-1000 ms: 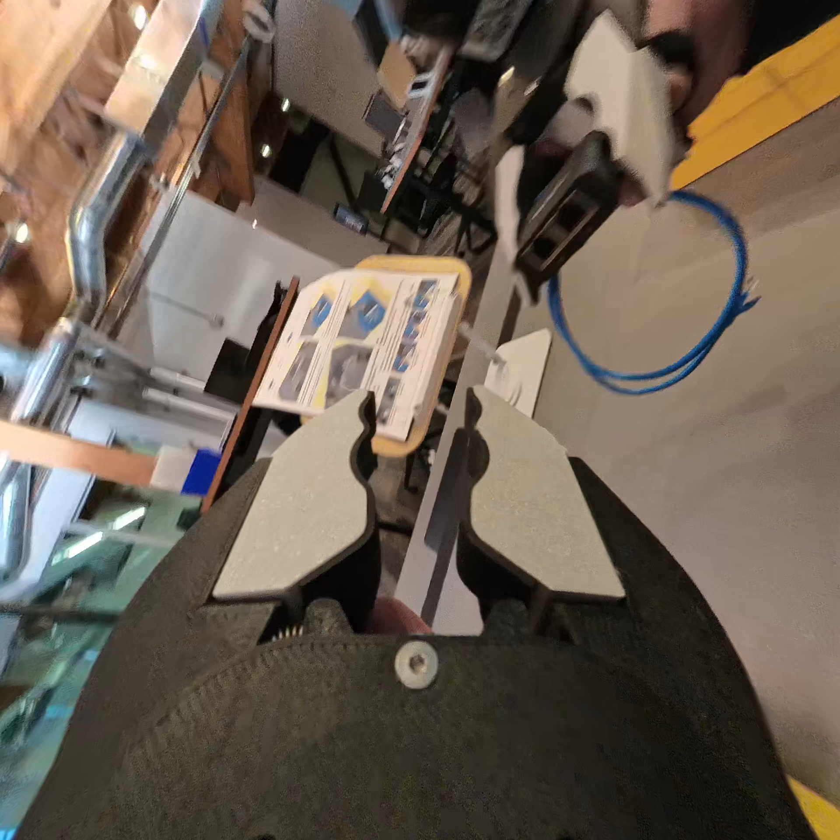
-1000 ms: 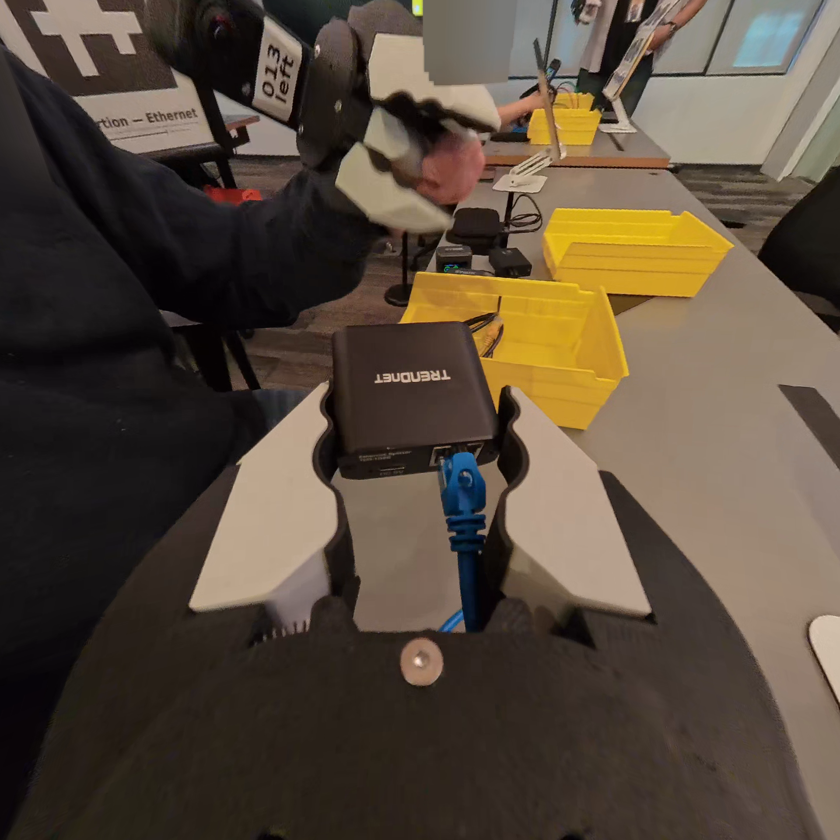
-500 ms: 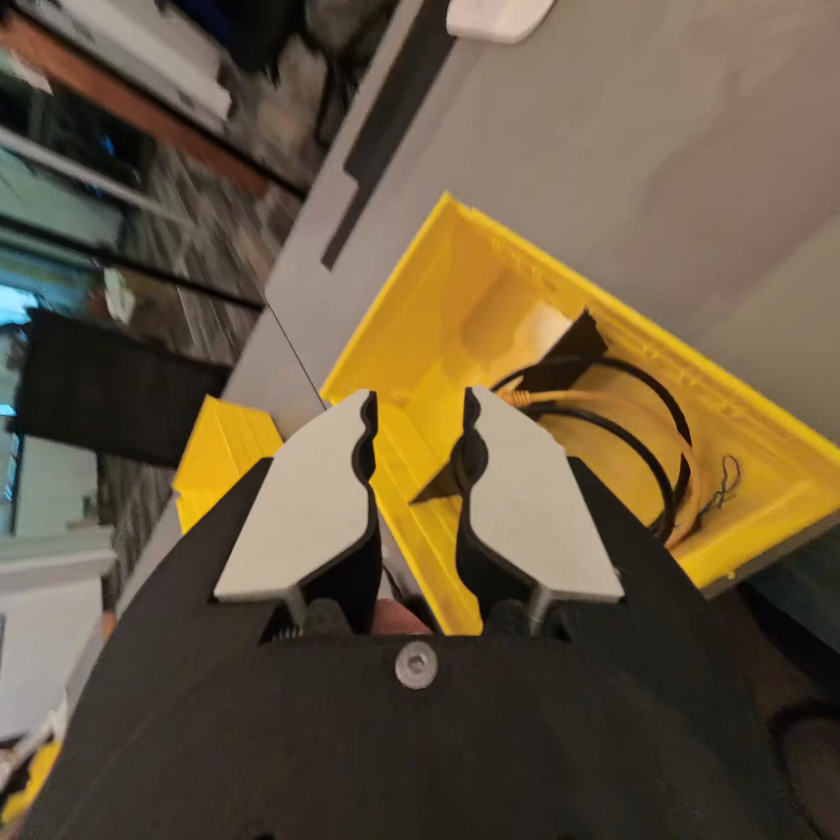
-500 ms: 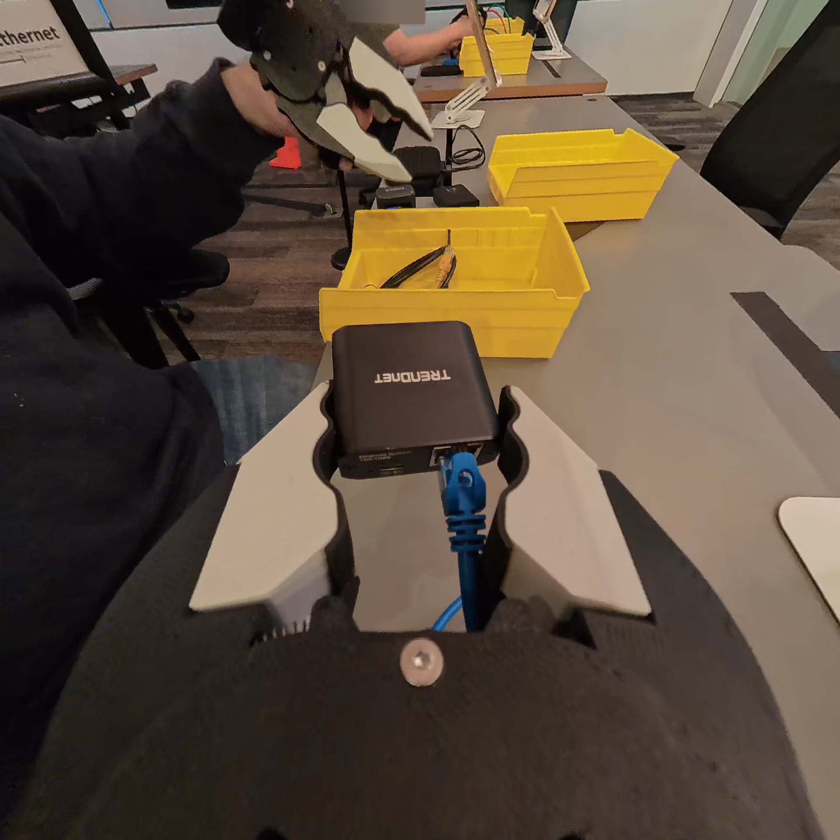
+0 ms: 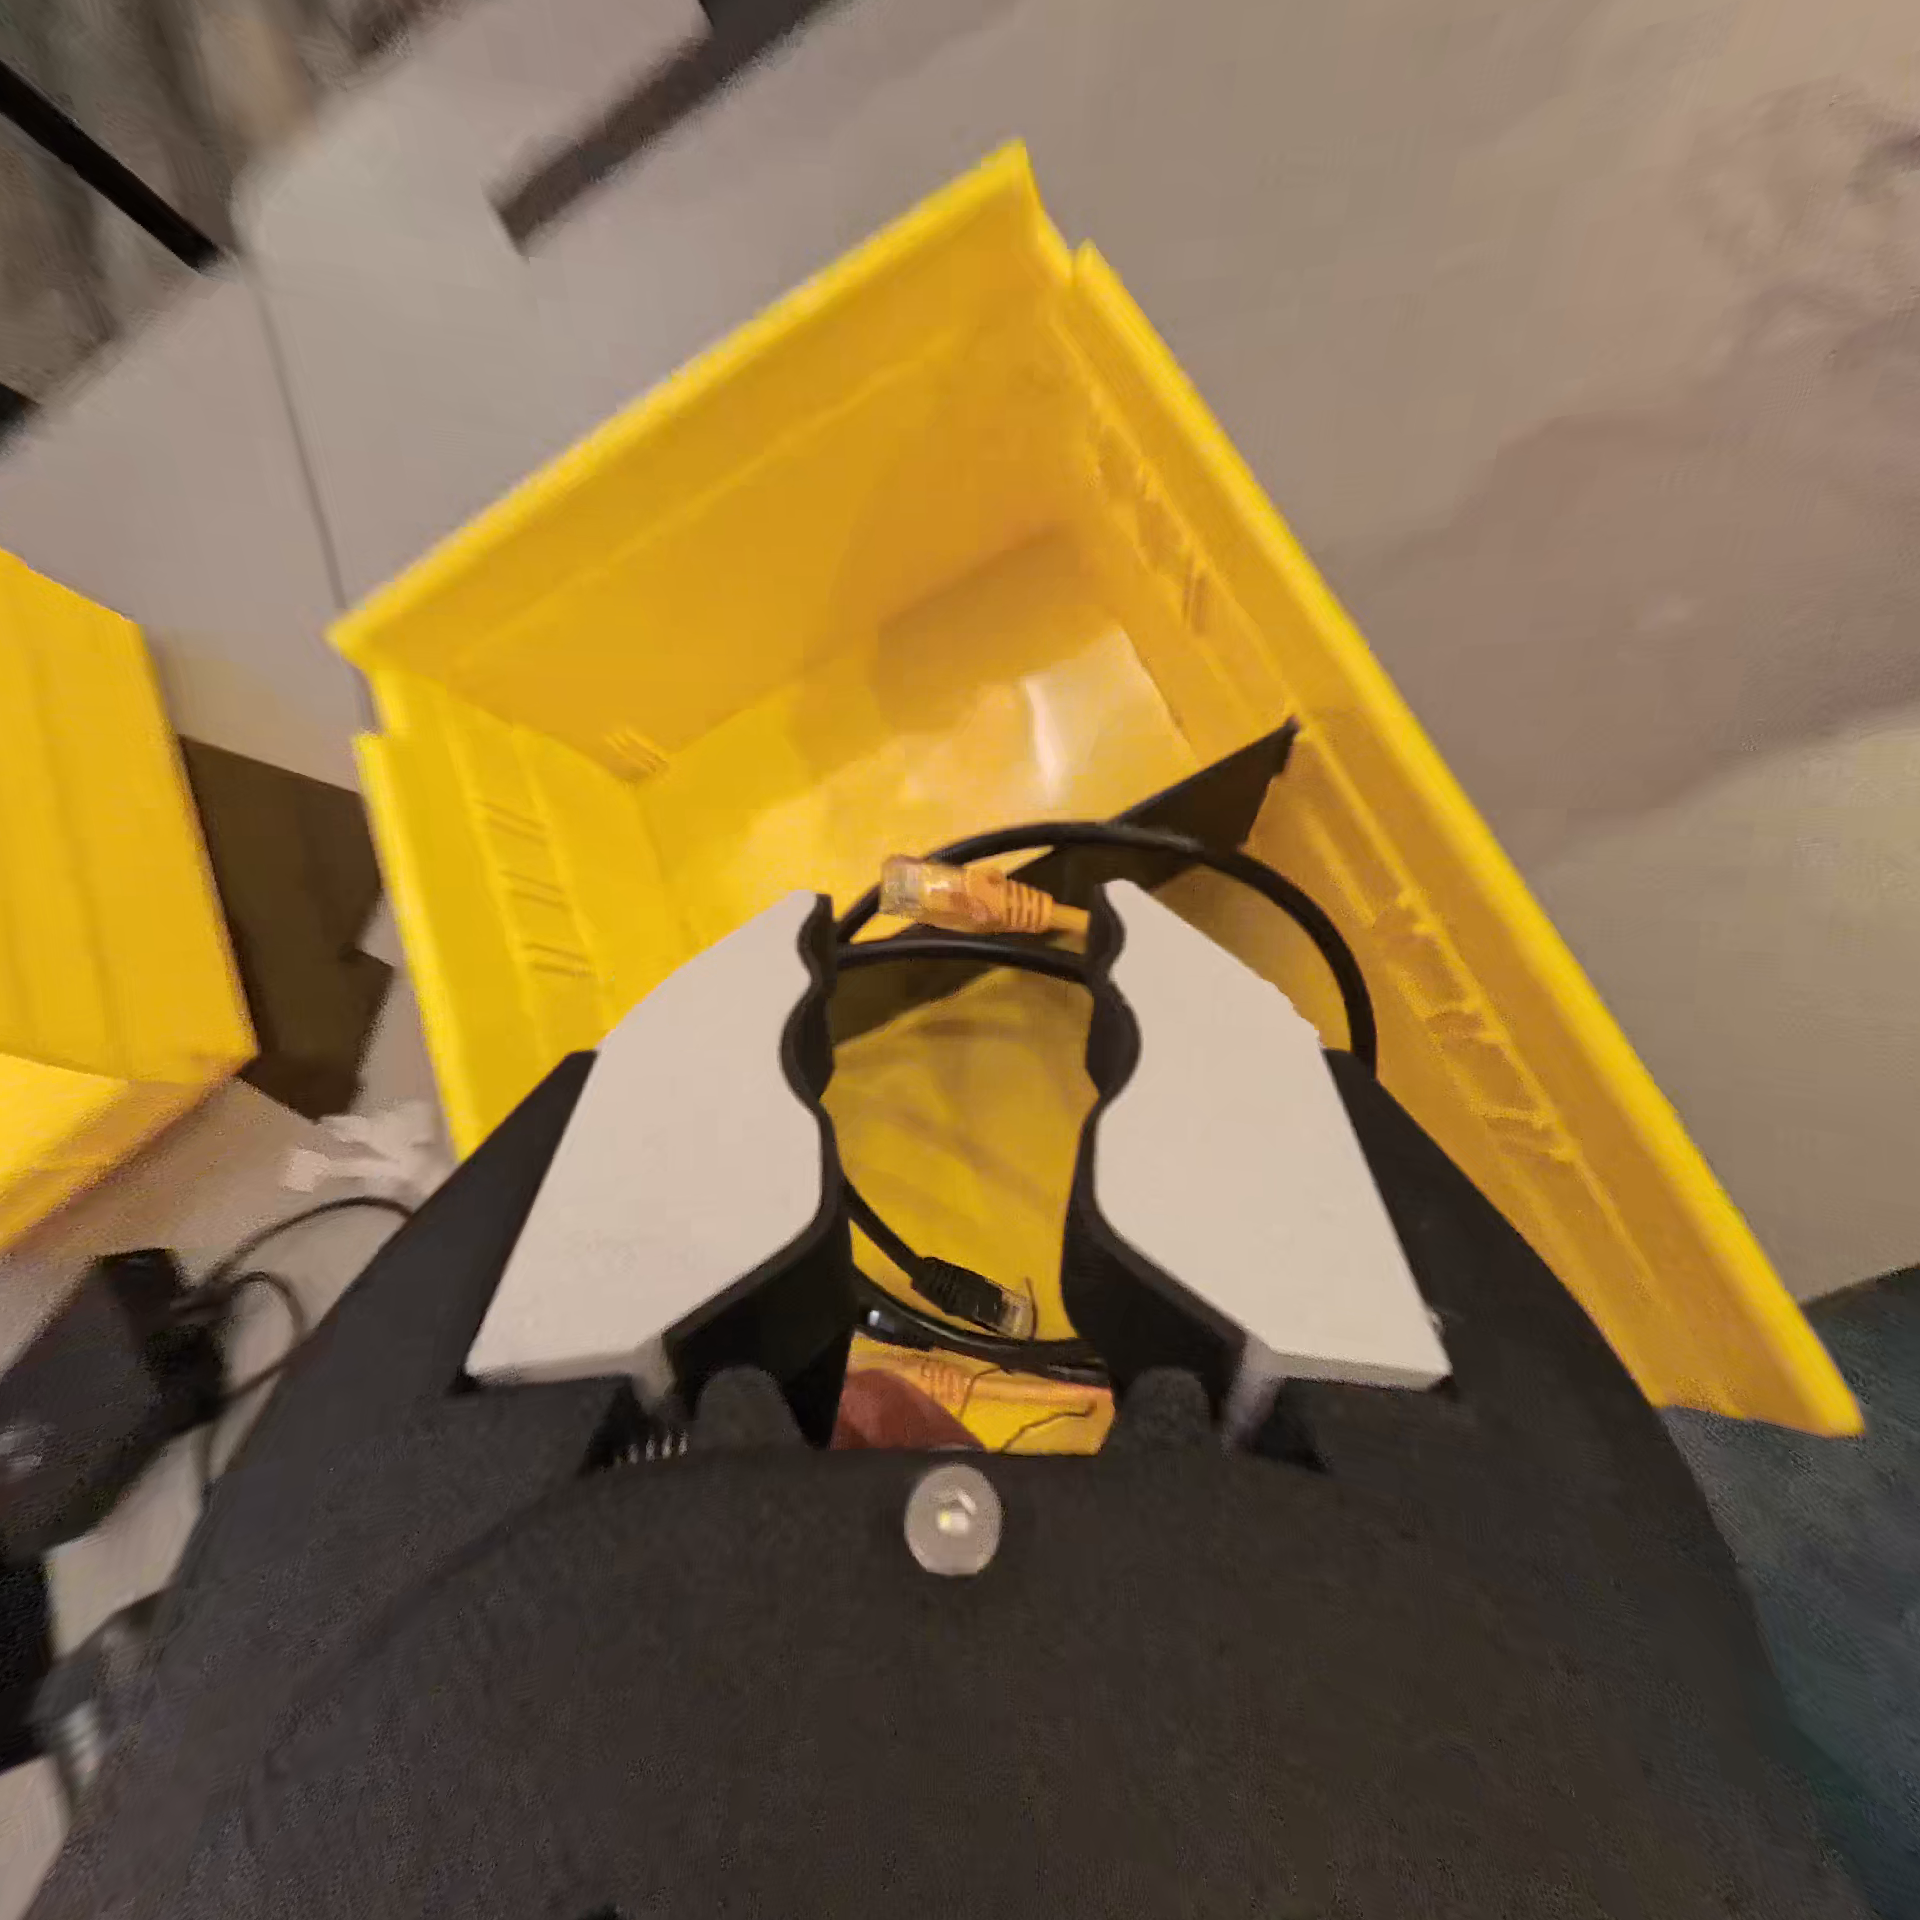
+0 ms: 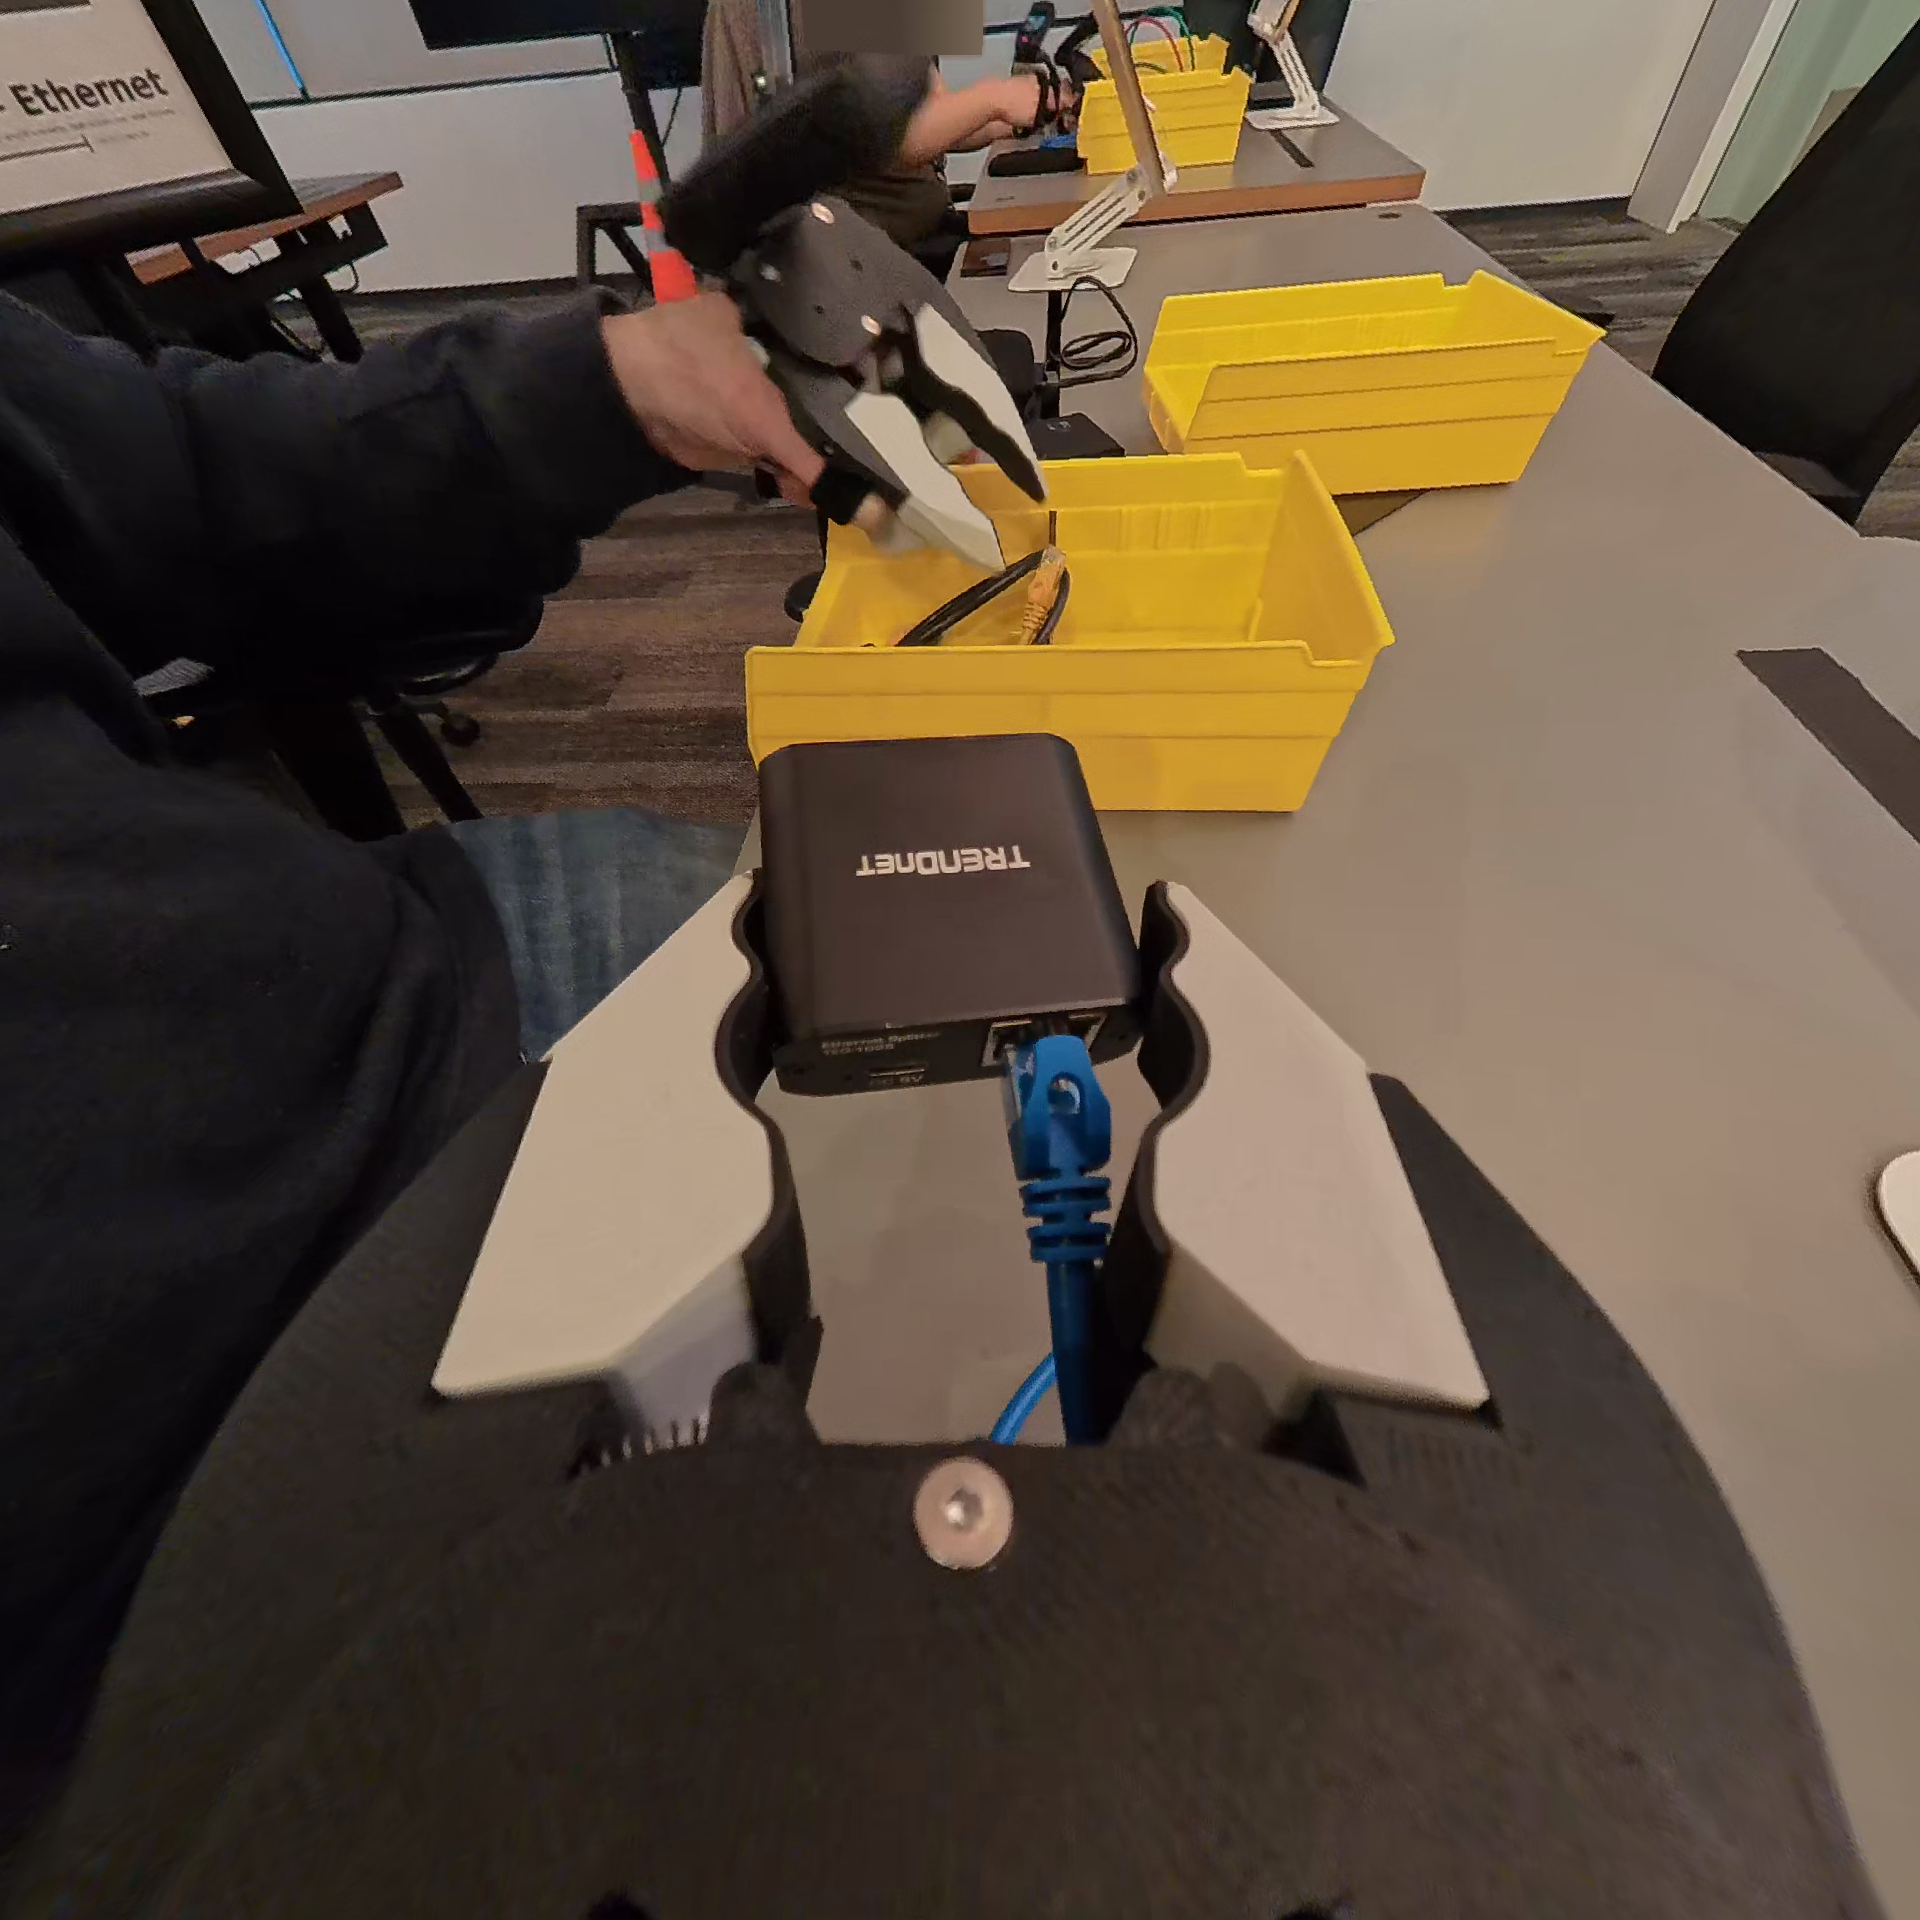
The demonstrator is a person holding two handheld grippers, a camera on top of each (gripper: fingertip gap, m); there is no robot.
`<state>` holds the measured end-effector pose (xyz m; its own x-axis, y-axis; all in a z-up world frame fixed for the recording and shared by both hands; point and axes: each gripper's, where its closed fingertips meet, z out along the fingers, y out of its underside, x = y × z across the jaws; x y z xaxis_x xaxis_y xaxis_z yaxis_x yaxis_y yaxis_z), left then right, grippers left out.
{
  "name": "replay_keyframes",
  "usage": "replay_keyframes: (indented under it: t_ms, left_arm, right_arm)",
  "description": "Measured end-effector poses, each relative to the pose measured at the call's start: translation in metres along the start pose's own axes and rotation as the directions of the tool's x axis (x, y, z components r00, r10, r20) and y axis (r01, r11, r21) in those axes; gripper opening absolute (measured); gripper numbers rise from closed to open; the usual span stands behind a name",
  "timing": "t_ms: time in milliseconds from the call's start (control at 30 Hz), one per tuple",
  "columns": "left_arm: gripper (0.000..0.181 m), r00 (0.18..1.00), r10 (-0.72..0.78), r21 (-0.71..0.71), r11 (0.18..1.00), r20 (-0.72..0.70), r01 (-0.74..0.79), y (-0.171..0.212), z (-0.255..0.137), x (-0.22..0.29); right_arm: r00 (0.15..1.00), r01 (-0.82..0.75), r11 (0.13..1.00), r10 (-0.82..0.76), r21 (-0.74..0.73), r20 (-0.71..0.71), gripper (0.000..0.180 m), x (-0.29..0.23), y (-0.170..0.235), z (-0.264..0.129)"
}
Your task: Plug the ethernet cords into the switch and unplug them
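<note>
My right gripper is shut on a black switch and holds it by its sides over the grey table. A blue ethernet cord is plugged into a port on the side facing me and runs back between the fingers. My left gripper is open and empty over a yellow bin. Just past its fingertips lie an orange plug and a coiled black cord, whose black plug shows between the fingers. The right wrist view shows the left gripper above that bin.
A second yellow bin stands farther back on the table, also at the left in the left wrist view. A dark tape strip and a white object lie to the right. Another person works at a far desk. Tip to tip, the grippers are about 30 cm apart.
My left gripper has swung down from high in the air to over the yellow bin and has opened wider. My right gripper still holds the switch with the blue cord in it.
</note>
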<state>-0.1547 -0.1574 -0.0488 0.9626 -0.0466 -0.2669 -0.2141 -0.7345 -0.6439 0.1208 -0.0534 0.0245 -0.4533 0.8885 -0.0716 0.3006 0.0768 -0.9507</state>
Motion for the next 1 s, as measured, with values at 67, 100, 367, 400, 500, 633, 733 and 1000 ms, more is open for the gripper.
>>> replay_keyframes:
  t_ms: [67, 100, 367, 400, 500, 633, 733, 1000]
  left_arm:
    - [0.047, 0.999, -0.042, -0.035, 0.999, -0.011, 0.041, 0.009, 0.014, -0.006]
    - [0.048, 0.999, -0.047, -0.061, 0.997, -0.021, 0.046, 0.014, 0.019, -0.005]
    - [0.028, 1.000, -0.021, -0.017, 1.000, 0.014, 0.021, 0.013, 0.026, -0.004]
    - [0.026, 1.000, -0.011, 0.002, 1.000, 0.026, 0.011, 0.012, 0.024, -0.006]
    - [0.025, 1.000, -0.002, 0.020, 1.000, 0.016, 0.002, 0.010, 0.020, -0.003]
    - [0.025, 1.000, -0.001, 0.089, 0.996, 0.018, -0.001, 0.000, 0.004, -0.004]
    - [0.025, 1.000, -0.013, 0.149, 0.989, 0.019, 0.010, -0.009, -0.013, -0.009]
    - [0.024, 0.995, -0.084, 0.300, 0.949, -0.053, 0.096, -0.027, -0.060, -0.020]
  right_arm:
    - [1.000, 0.008, 1.000, -0.008, -0.006, 0.006, 0.070, -0.002, 0.001, 0.002]
    - [1.000, 0.010, 1.000, -0.010, -0.010, 0.005, 0.070, -0.002, 0.001, 0.003]
    - [1.000, -0.001, 1.000, 0.001, 0.000, 0.011, 0.070, 0.000, 0.004, 0.003]
    - [1.000, -0.002, 1.000, 0.002, -0.001, 0.011, 0.070, 0.000, 0.004, 0.003]
    - [1.000, -0.006, 1.000, 0.006, 0.000, 0.009, 0.070, 0.001, 0.005, 0.003]
    - [1.000, -0.008, 1.000, 0.008, -0.001, 0.006, 0.070, 0.002, 0.006, 0.002]
    - [1.000, -0.009, 1.000, 0.009, 0.002, 0.008, 0.070, 0.001, 0.005, 0.002]
    - [1.000, -0.008, 1.000, 0.008, 0.000, 0.011, 0.070, 0.000, 0.005, 0.003]
